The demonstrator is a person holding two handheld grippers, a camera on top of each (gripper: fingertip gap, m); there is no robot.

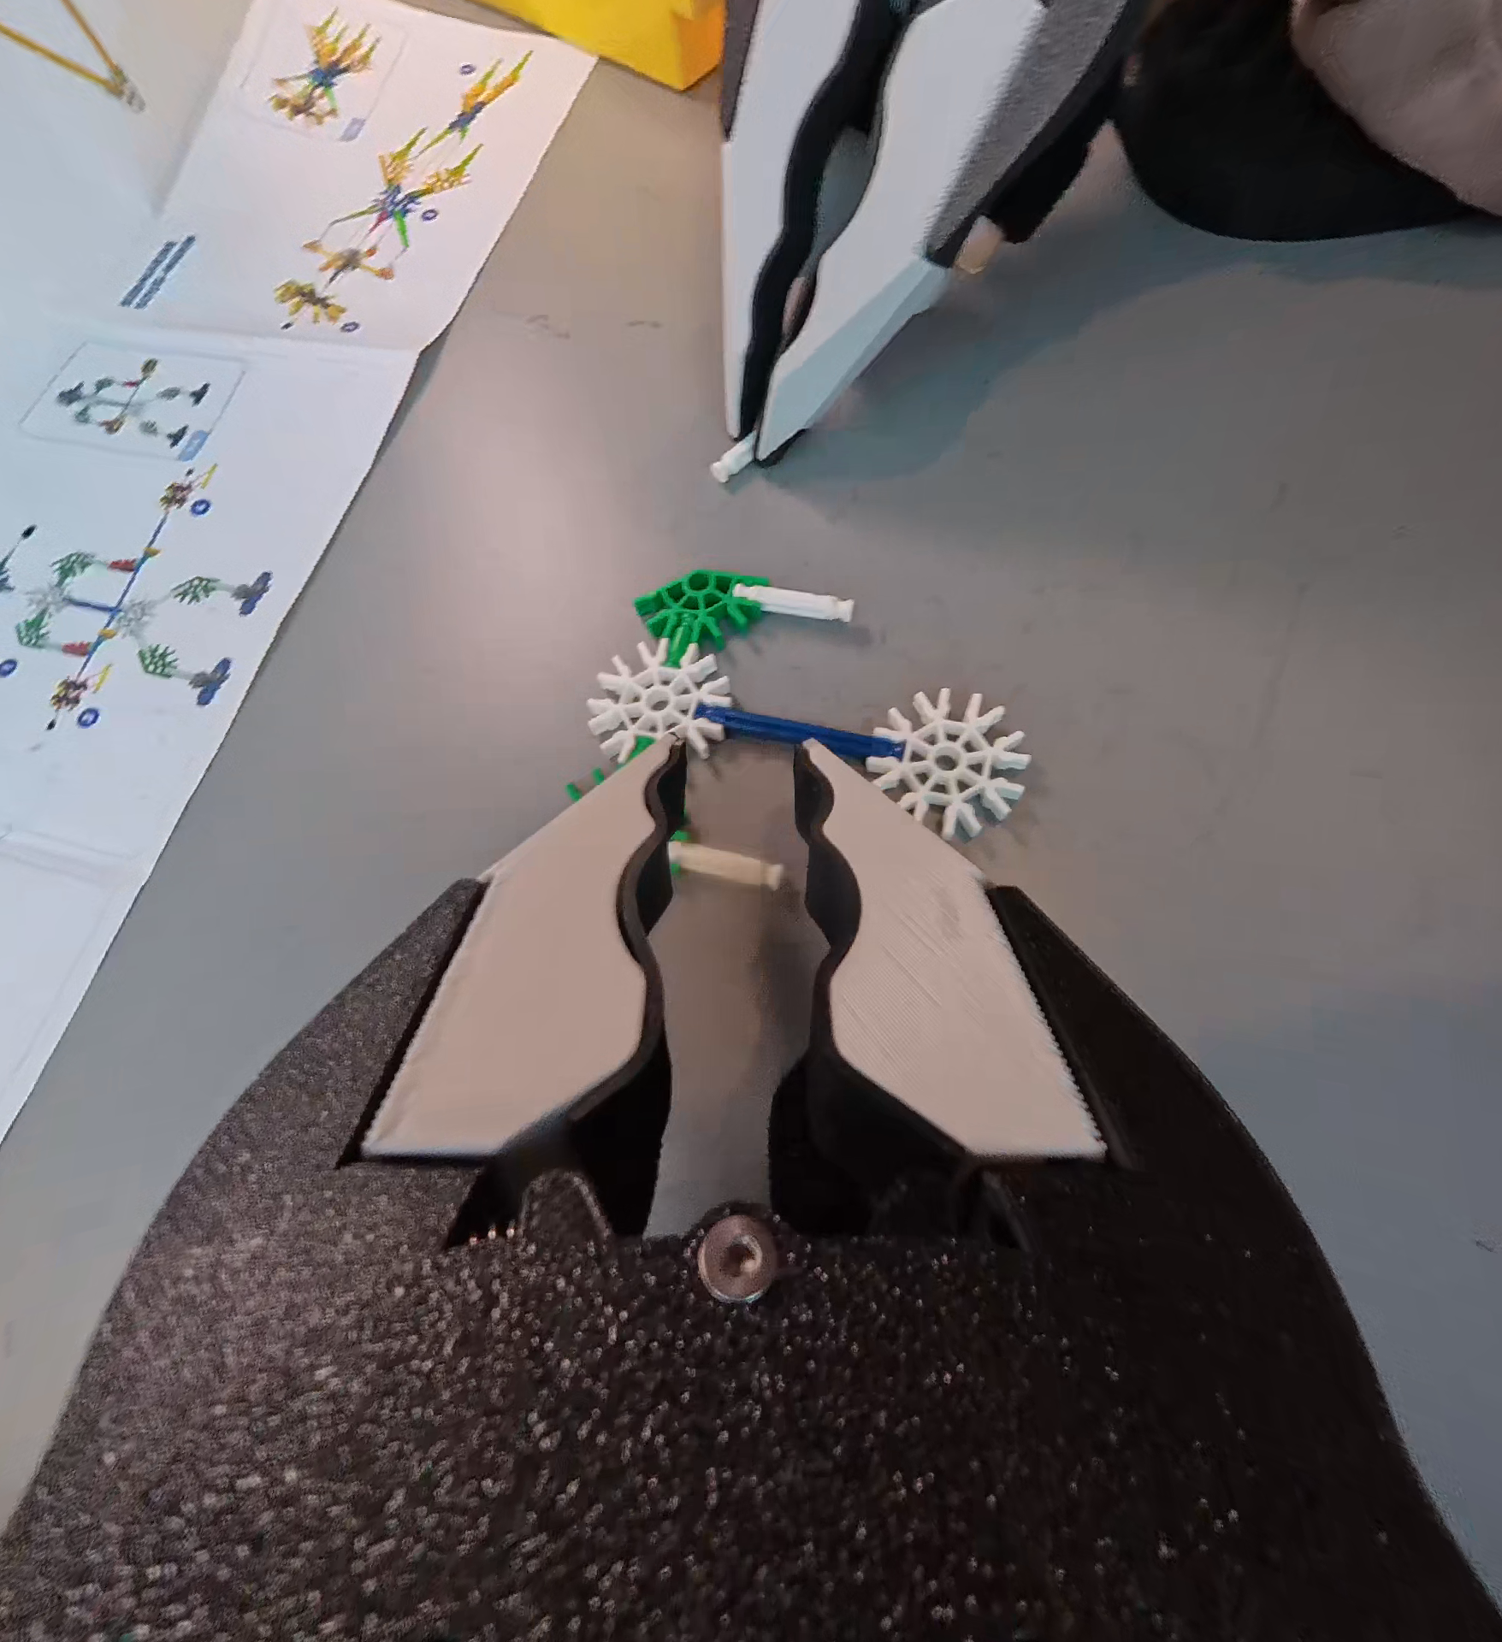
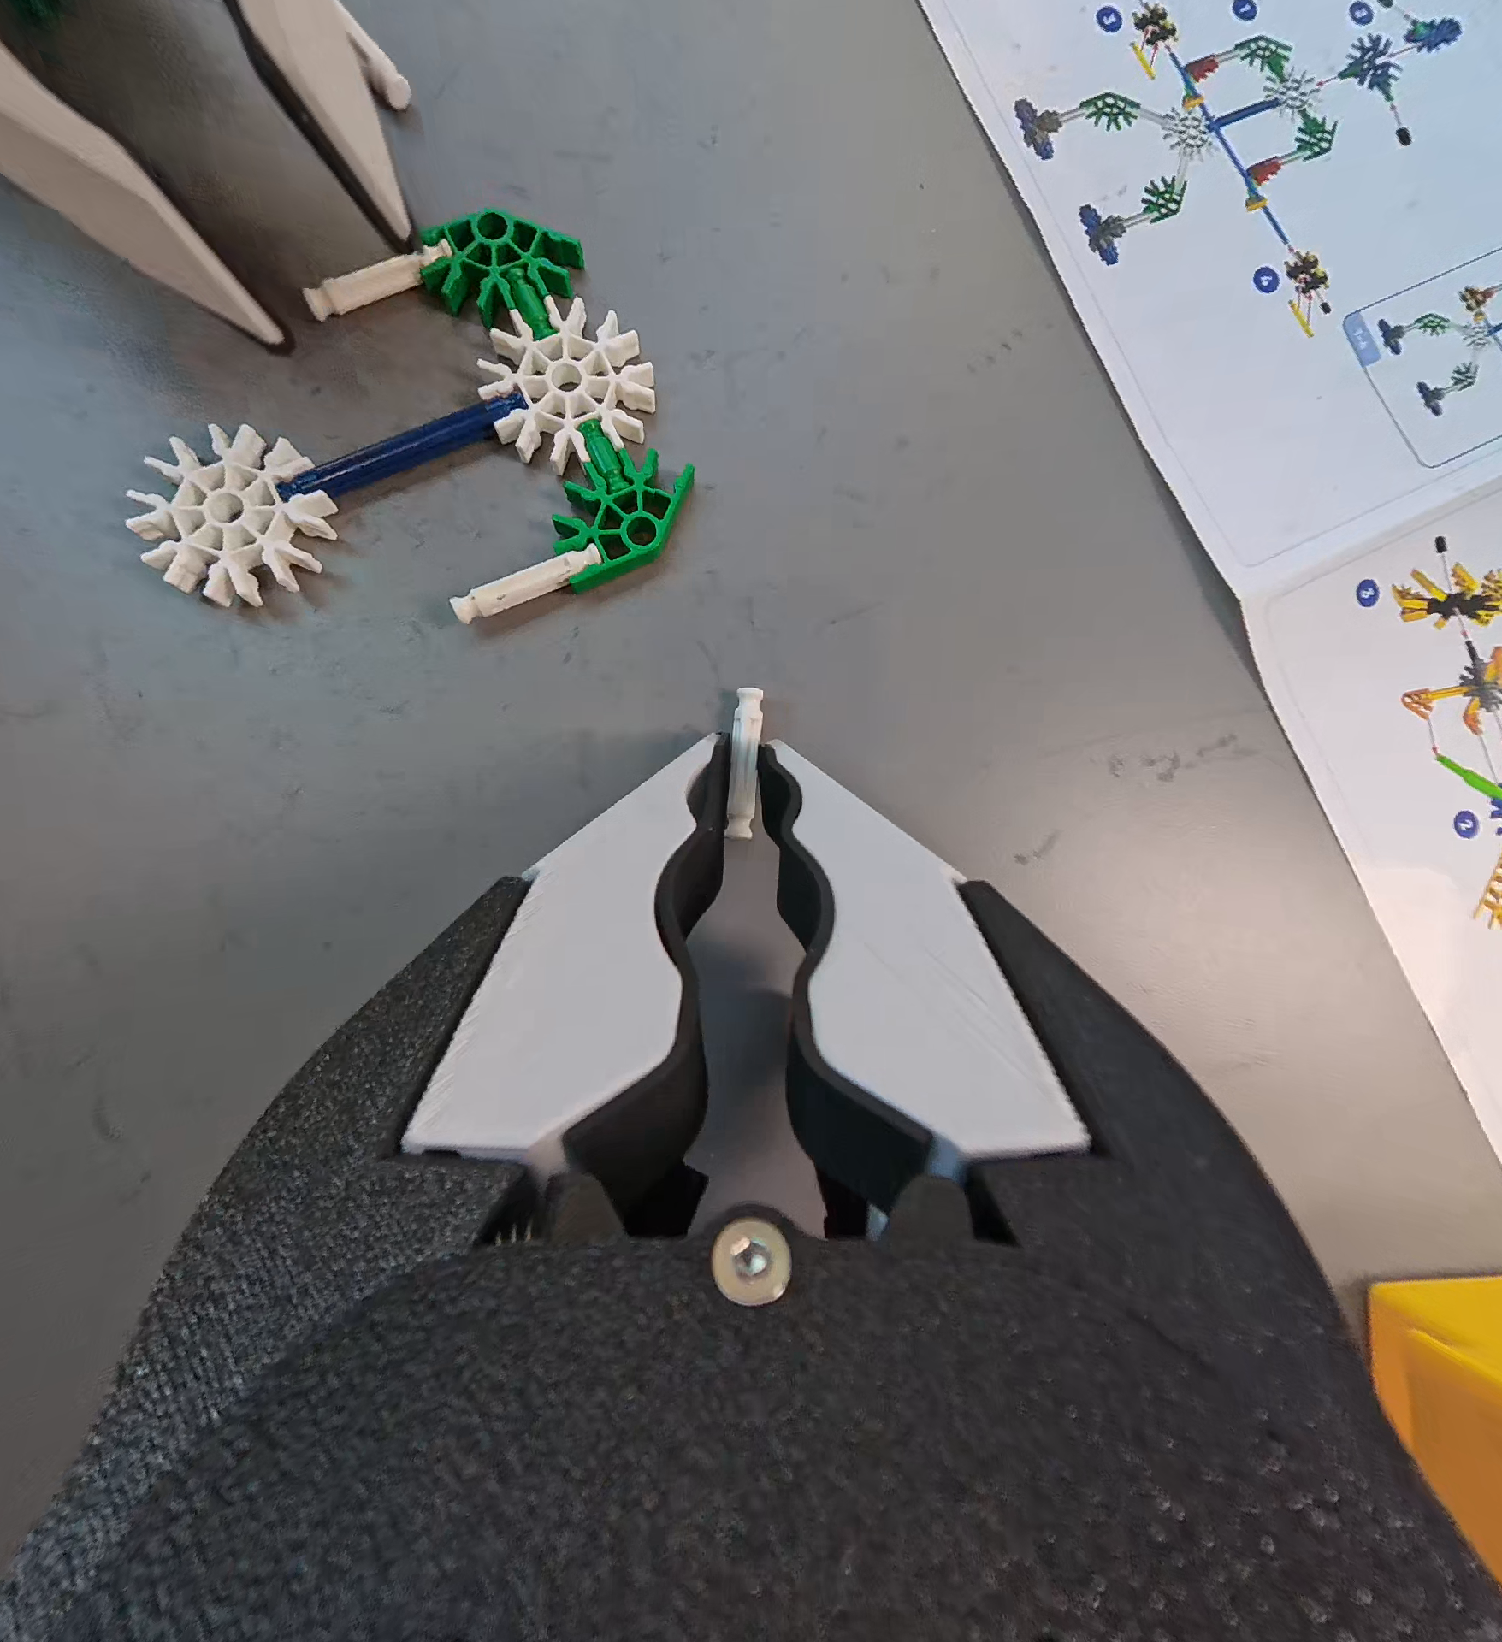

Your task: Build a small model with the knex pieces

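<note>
Right wrist view: right gripper pinches a white rod; left gripper spread over the connector assembly; keep that rod gripped square.

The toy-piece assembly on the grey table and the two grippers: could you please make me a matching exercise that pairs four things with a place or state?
Things:
1. right gripper
2. left gripper
3. blue rod
4. yellow box

Places or states:
A. joins two white snowflake connectors
B. open, over the assembly beside a green connector
C. shut on a short white rod
D. at the table's edge, near the instruction sheet

Pairs: 1-C, 2-B, 3-A, 4-D
</note>
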